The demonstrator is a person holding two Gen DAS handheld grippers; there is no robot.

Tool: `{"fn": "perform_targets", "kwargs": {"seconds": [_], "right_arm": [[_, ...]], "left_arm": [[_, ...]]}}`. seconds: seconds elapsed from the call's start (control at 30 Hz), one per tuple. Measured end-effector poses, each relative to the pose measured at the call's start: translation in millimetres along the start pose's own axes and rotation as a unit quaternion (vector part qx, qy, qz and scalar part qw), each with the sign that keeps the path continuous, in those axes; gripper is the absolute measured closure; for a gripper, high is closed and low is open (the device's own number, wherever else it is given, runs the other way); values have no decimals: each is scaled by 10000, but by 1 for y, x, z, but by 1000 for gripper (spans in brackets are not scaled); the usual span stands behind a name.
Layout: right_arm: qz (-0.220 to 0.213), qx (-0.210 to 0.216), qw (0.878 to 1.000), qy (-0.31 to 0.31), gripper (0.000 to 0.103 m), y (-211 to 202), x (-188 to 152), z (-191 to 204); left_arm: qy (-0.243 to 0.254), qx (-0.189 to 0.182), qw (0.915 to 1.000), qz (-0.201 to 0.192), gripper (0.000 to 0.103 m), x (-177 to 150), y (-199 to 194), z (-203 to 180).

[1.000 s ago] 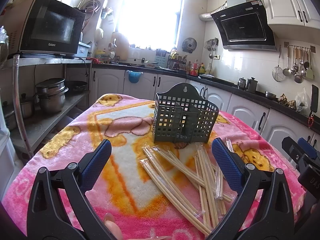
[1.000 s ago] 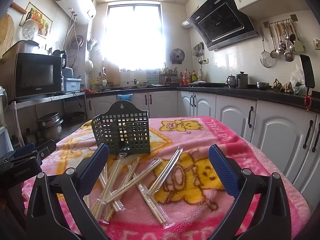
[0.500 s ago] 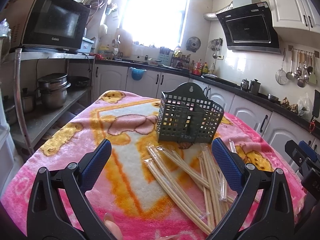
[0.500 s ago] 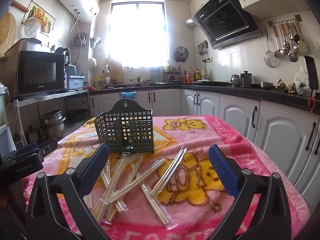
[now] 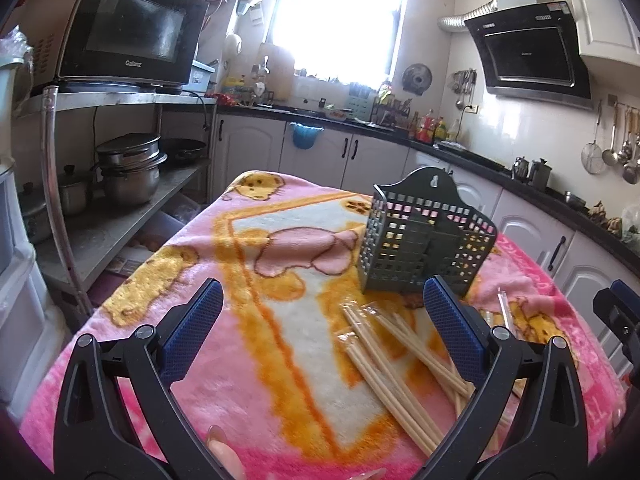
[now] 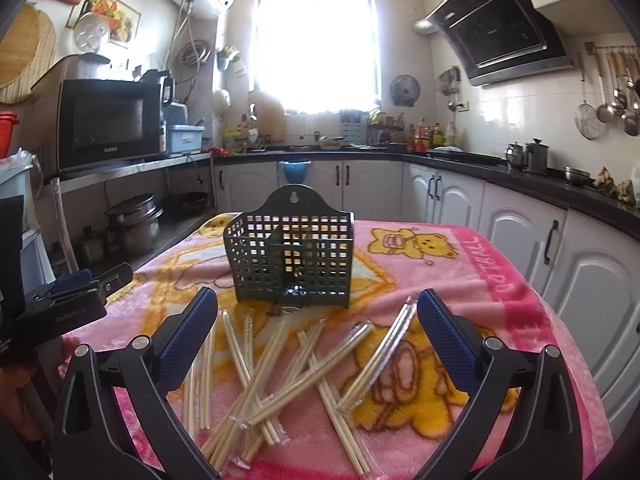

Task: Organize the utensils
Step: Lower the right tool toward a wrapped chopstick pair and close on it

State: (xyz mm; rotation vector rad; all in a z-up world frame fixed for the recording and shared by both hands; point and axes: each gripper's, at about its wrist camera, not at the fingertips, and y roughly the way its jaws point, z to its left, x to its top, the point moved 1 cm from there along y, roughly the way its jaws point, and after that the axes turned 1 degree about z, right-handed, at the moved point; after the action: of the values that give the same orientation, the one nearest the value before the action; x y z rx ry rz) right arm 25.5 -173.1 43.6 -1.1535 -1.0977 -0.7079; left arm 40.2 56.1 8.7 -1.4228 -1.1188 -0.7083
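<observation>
Pink blanket, dark basket, pale sticks

The blanket [image 6: 460,280] is showing hot pink at its edges, with orange bands, a cream middle and yellow cartoon bears; the basket [image 6: 290,258] is looking dark grey-green, pierced in a square grid; the chopsticks [image 6: 280,360] are showing pale tan inside clear wrappers; both the left gripper [image 5: 324,332] and the right gripper [image 6: 318,330] are wearing blue textured pads [image 5: 452,332] on black frames; the cabinets [image 6: 452,200] are gleaming white under a black counter [image 6: 520,172].

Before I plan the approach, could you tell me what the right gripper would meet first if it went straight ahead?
Probably the dark slotted basket; the right gripper is open, above the wrapped chopsticks.
</observation>
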Motion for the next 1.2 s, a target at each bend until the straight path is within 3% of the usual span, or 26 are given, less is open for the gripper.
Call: {"fn": "perform_targets", "kwargs": {"seconds": [0.43,0.7,0.87,0.97,1.03,1.2], "right_arm": [[749,533,9958,24,6,57,19,-4],[1283,894,9877,85,6,90,17,-1],[1560,992,9827,59,6,105,15,2],[1778,1019,9788,-33,7,117,11,6],[1892,1044,9764,-70,16,124,9,7],[2240,1199,9672,-1,25,143,3,7]], "left_arm": [[44,-270,9971,716,10,8,43,7],[92,-326,9876,1533,12,-5,81,6],[-91,-514,9785,1997,35,-16,101,10],[-186,-651,9732,2196,43,-21,109,10],[-255,-763,9700,2296,49,-22,114,9],[-472,-961,9601,2584,68,-30,128,8]]}}
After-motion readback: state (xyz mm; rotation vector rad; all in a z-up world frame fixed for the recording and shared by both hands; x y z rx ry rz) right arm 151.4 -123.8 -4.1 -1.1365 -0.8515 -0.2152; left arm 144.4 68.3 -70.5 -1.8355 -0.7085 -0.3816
